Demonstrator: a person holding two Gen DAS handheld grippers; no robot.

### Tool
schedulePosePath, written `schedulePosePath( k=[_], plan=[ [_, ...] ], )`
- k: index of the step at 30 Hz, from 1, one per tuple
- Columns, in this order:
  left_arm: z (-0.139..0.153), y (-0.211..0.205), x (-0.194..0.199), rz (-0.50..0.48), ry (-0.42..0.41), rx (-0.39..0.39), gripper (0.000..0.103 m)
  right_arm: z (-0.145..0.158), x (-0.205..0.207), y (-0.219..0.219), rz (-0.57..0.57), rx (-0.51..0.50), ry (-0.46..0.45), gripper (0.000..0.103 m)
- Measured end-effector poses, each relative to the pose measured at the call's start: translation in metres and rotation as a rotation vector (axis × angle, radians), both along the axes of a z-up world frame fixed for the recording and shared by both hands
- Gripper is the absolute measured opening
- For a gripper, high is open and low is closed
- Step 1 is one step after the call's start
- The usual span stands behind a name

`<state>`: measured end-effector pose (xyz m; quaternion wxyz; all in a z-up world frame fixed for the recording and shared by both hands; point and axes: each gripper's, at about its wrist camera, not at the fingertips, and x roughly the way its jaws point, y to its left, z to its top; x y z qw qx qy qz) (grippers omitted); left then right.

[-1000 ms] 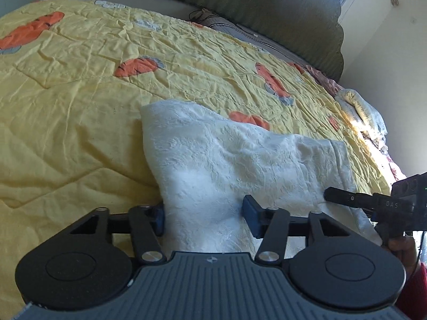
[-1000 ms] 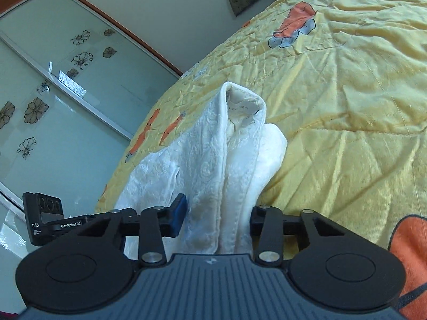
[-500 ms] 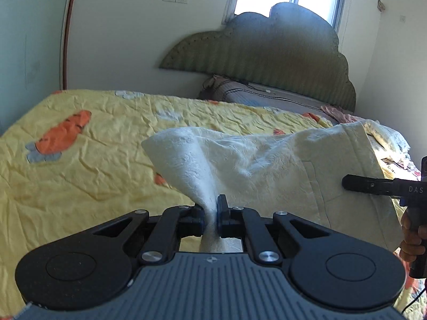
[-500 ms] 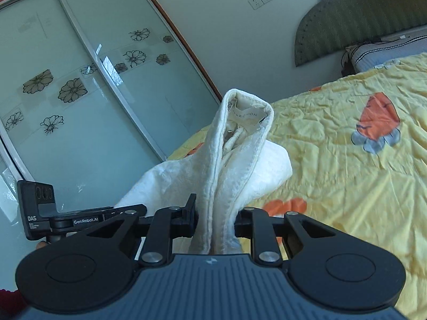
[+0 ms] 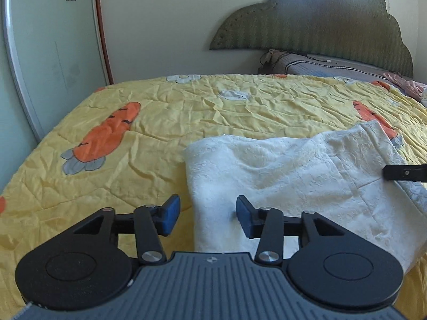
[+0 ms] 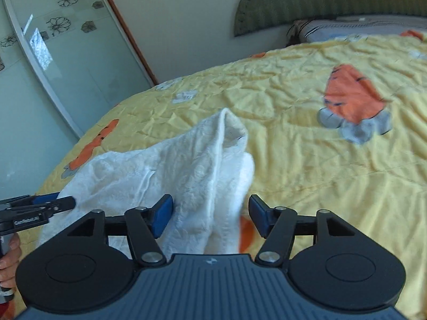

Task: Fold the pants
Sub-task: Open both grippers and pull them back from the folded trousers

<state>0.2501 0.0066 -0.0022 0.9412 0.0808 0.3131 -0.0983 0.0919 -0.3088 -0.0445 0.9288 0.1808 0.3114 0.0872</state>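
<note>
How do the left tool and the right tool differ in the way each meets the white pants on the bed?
The left tool straddles a flat, smooth edge of the pants, while the right tool straddles a bunched end whose fold stands up in a peak. The left tool has yellow bedspread beside its left finger; cloth runs past the right tool's left finger. Both are open, gripping nothing.

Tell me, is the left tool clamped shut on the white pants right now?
No, the left tool stands open, its blue pads apart on either side of the white pants lying on the yellow quilt.
</note>
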Motion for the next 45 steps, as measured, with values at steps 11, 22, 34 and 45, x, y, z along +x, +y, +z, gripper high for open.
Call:
schedulePosePath(
  k=[11,22,34,45],
  plan=[
    [-0.018,-0.006,-0.052,0.054,-0.031,0.134,0.074,0.021,-0.113,0.074,0.284,-0.399,-0.099,0.061],
    [-0.013,-0.01,-0.077,0.097,-0.039,0.123,0.08,0.013,-0.136,0.1,0.206,-0.392,-0.093,0.073],
    [-0.002,-0.008,-0.117,0.079,0.003,0.048,0.082,0.039,-0.216,0.141,0.1,-0.505,-0.085,0.103],
    [-0.022,0.0,-0.136,0.067,0.102,-0.023,0.083,0.064,-0.245,0.119,0.097,0.093,0.003,0.103]
  ],
)
